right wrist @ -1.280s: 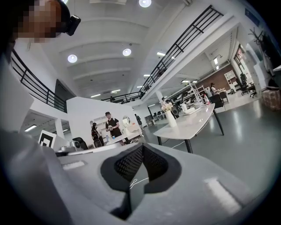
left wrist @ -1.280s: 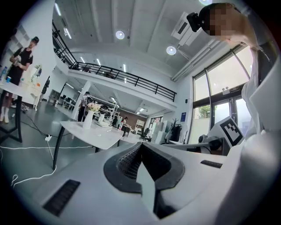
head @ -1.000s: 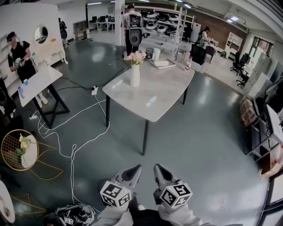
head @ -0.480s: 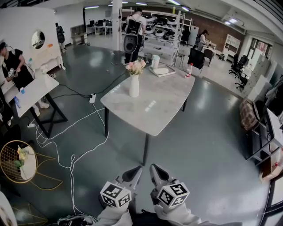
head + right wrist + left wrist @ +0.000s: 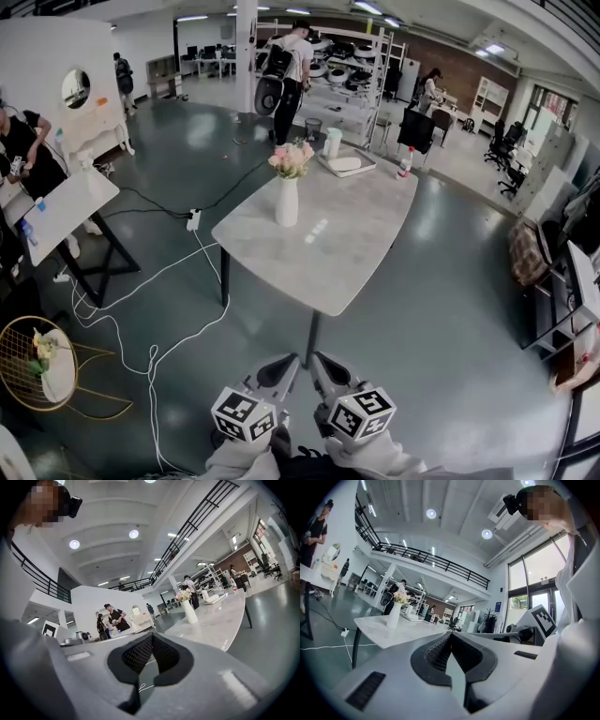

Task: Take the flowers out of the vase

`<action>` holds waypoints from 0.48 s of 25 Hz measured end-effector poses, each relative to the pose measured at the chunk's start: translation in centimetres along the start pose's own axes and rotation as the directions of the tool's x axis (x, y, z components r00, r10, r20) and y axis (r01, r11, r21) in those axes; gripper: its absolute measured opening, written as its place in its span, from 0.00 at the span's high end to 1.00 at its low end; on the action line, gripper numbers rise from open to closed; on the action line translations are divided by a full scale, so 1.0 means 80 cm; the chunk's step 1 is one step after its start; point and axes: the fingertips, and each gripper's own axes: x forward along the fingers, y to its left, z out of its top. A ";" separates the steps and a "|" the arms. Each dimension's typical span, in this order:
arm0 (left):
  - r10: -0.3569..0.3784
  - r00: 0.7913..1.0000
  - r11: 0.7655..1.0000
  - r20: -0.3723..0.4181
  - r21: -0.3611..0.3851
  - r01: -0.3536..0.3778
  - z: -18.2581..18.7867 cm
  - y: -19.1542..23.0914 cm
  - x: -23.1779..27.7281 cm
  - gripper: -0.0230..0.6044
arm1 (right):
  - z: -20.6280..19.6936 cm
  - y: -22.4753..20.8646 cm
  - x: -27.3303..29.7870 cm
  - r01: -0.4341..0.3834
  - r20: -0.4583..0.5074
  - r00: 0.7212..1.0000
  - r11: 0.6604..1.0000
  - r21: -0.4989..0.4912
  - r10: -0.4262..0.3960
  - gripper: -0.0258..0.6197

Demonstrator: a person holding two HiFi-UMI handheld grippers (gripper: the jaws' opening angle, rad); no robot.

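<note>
A white vase (image 5: pixel 287 202) with pink flowers (image 5: pixel 292 157) stands on the pale marble table (image 5: pixel 337 244) ahead. The same vase (image 5: pixel 394 615) and its flowers (image 5: pixel 401 597) show small and far in the left gripper view, and the vase (image 5: pixel 190 611) with the flowers (image 5: pixel 183 595) likewise in the right gripper view. Both grippers are held low before me, well short of the table. My left gripper (image 5: pixel 287 360) is shut and empty. My right gripper (image 5: pixel 319 359) is shut and empty beside it.
A tray (image 5: pixel 344 165), a cup (image 5: pixel 333 142) and a bottle (image 5: pixel 406 162) sit at the table's far end. White cables (image 5: pixel 155 309) trail over the floor at left. A gold wire stand (image 5: pixel 42 361) and a second table (image 5: pixel 66 202) are at left. People stand in the background.
The table and vase have drawn closer and shifted in the head view as I walk toward them. Both grippers stay side by side, shut.
</note>
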 end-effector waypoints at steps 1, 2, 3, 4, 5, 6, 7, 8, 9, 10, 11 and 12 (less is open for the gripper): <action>0.001 1.000 1.000 -0.001 0.001 -0.001 0.003 0.009 0.003 0.96 | 0.001 -0.001 0.011 0.000 -0.003 1.000 1.000 0.000 0.000 0.96; 0.003 1.000 1.000 -0.001 0.002 -0.003 0.006 0.019 0.006 0.96 | 0.001 -0.002 0.022 0.000 -0.005 1.000 1.000 0.000 0.000 0.96; 0.005 1.000 1.000 0.000 0.000 -0.005 0.010 0.029 0.008 0.96 | 0.002 -0.003 0.033 0.002 -0.005 1.000 1.000 0.000 -0.002 0.96; 0.007 1.000 1.000 0.000 -0.003 -0.007 0.013 0.039 0.010 0.96 | 0.003 -0.004 0.042 0.005 -0.005 1.000 1.000 0.001 -0.005 0.96; 0.007 1.000 1.000 0.001 -0.006 -0.007 0.016 0.048 0.013 0.96 | 0.005 -0.005 0.051 0.008 -0.004 1.000 1.000 0.002 -0.008 0.96; 0.007 1.000 1.000 0.001 -0.008 -0.007 0.019 0.056 0.016 0.96 | 0.008 -0.007 0.060 0.011 -0.003 1.000 1.000 0.002 -0.011 0.96; 0.005 1.000 1.000 0.001 -0.010 -0.005 0.021 0.063 0.019 0.96 | 0.010 -0.009 0.067 0.014 -0.003 1.000 1.000 0.002 -0.014 0.96; 0.004 1.000 1.000 0.001 -0.011 -0.004 0.024 0.071 0.023 0.96 | 0.012 -0.012 0.075 0.015 -0.003 1.000 1.000 0.001 -0.015 0.96; 0.002 1.000 1.000 0.001 -0.013 -0.002 0.026 0.079 0.027 0.96 | 0.013 -0.014 0.084 0.016 -0.005 1.000 1.000 0.001 -0.016 0.96; 0.001 1.000 1.000 0.000 -0.015 -0.001 0.028 0.087 0.031 0.96 | 0.013 -0.017 0.092 0.018 -0.007 1.000 1.000 0.002 -0.018 0.96; -0.002 1.000 1.000 -0.001 -0.017 0.002 0.029 0.095 0.035 0.96 | 0.013 -0.020 0.101 0.020 -0.008 1.000 1.000 0.003 -0.020 0.96; -0.006 1.000 1.000 -0.002 -0.018 0.006 0.030 0.103 0.039 0.96 | 0.014 -0.023 0.109 0.023 -0.007 1.000 1.000 0.003 -0.023 0.96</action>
